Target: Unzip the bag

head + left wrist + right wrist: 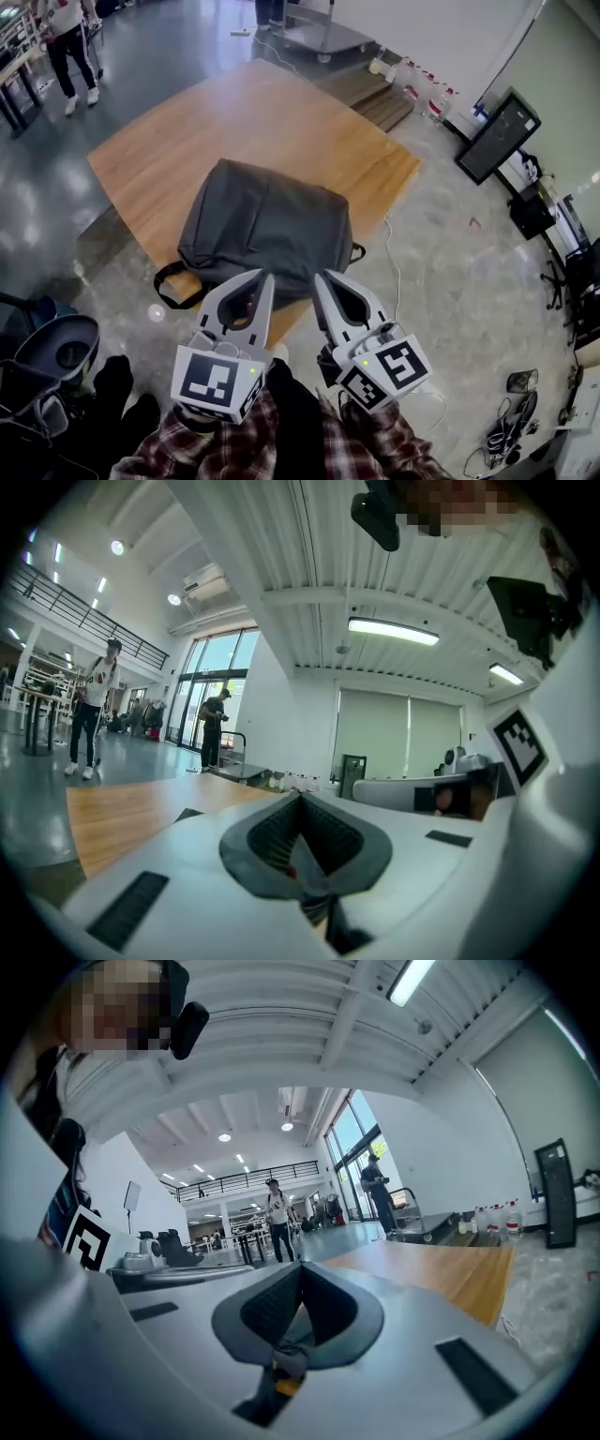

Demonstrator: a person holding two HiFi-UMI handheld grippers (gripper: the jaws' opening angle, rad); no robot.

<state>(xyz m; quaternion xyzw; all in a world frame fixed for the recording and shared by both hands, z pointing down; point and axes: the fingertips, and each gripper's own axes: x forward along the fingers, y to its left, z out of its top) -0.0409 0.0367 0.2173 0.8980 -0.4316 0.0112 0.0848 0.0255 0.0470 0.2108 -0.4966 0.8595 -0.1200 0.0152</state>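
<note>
Here, left tool (pixel 263 278) and right tool (pixel 320 278), jaws together, empty, near the grey bag (pixel 267 220).

- The near edge of the bag (pixel 267 225) was covered in the head view by the left tongs (pixel 265 277) and the right tongs (pixel 319 277).
- The bag's zip could not be made out on the dark cloth.
- The near corner of the surface (pixel 281 112) was hidden under the bag and behind both tongs.
- A person (pixel 67 42) at the upper left was cut off above the chest by the top edge.
- Of a second person (pixel 270 11), only the legs were shown.
- In both gripper views, most of the surface was blocked by the tongs' own bodies.
</note>
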